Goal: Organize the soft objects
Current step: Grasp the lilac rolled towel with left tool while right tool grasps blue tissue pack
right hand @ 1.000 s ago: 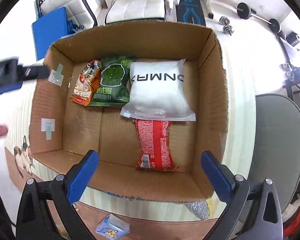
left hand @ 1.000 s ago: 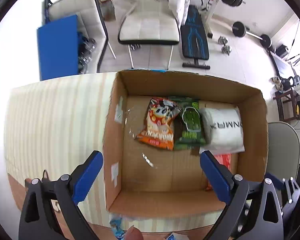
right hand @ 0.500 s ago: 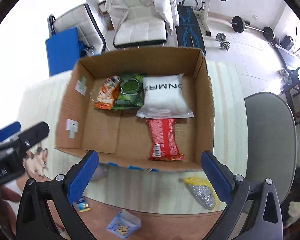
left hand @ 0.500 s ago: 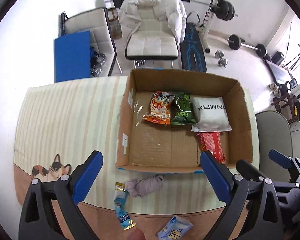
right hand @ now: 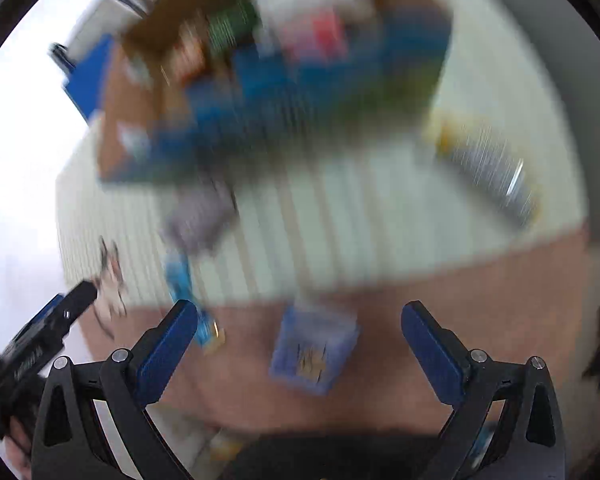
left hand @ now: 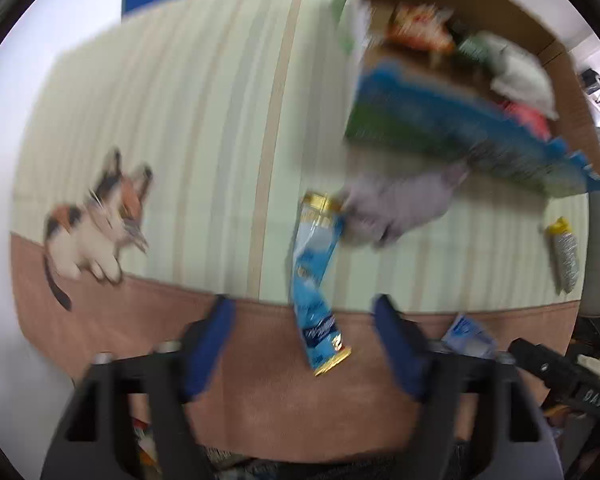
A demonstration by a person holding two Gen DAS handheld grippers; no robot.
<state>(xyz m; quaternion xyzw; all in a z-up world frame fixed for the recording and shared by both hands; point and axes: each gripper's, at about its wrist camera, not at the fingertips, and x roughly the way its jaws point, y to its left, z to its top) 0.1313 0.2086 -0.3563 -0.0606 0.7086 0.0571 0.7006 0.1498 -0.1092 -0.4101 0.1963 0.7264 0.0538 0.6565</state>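
Both views are motion-blurred. My left gripper (left hand: 304,316) is open and empty, low over the table, with a long blue snack packet (left hand: 316,268) lying between its fingers. A grey-lilac cloth bundle (left hand: 400,204) lies just beyond the packet, against the cardboard box (left hand: 460,124) that holds several snack bags and a white pouch. My right gripper (right hand: 300,320) is open and empty above a small blue square packet (right hand: 314,350). A silver and yellow packet (right hand: 488,168) lies to the right of the box; it also shows in the left wrist view (left hand: 565,256).
The table wears a pale striped cloth (left hand: 200,120) with a cat picture (left hand: 96,224) and a pink-brown front band (left hand: 260,380). The small blue packet (left hand: 470,334) lies beside my left gripper's right finger. The left gripper's body (right hand: 40,344) shows at the right view's left edge.
Both grippers have dropped back from above the box toward the table's front edge. The loose packets and cloth now fill the views, and the box has moved to the far side.
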